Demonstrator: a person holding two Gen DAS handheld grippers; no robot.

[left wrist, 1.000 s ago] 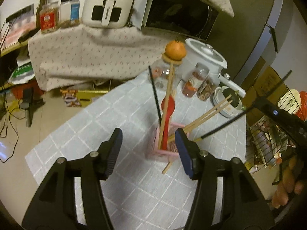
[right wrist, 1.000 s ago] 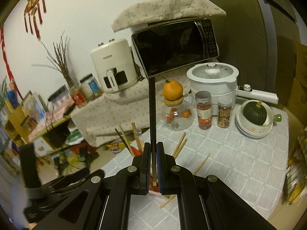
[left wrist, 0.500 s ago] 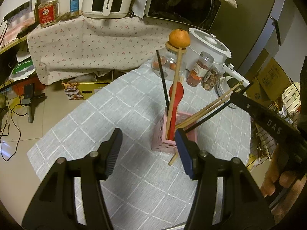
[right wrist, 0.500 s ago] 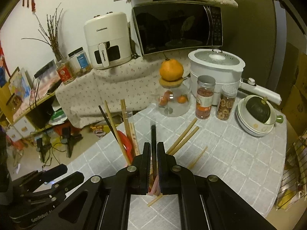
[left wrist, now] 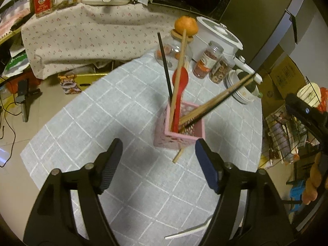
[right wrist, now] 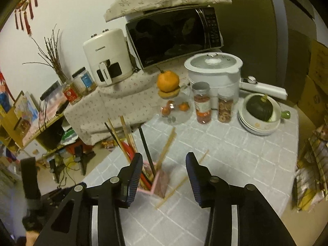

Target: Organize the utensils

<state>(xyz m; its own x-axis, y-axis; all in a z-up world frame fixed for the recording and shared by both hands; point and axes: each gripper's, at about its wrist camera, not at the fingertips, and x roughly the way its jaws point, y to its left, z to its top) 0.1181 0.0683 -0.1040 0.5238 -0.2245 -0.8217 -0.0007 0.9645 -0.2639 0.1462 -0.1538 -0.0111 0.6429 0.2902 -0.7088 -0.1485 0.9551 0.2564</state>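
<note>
Black chopstick (right wrist: pixel 146 149) out of opening right claw (right wrist: pixel 164 176)

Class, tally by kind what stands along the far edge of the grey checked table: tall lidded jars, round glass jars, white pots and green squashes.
tall lidded jars: 2
round glass jar: 1
white pot: 1
green squash: 1
Total: 5

2 wrist cams, both angled down, close over table, sharing pink utensil holder (left wrist: pixel 179 127) (right wrist: pixel 157 181)
</note>
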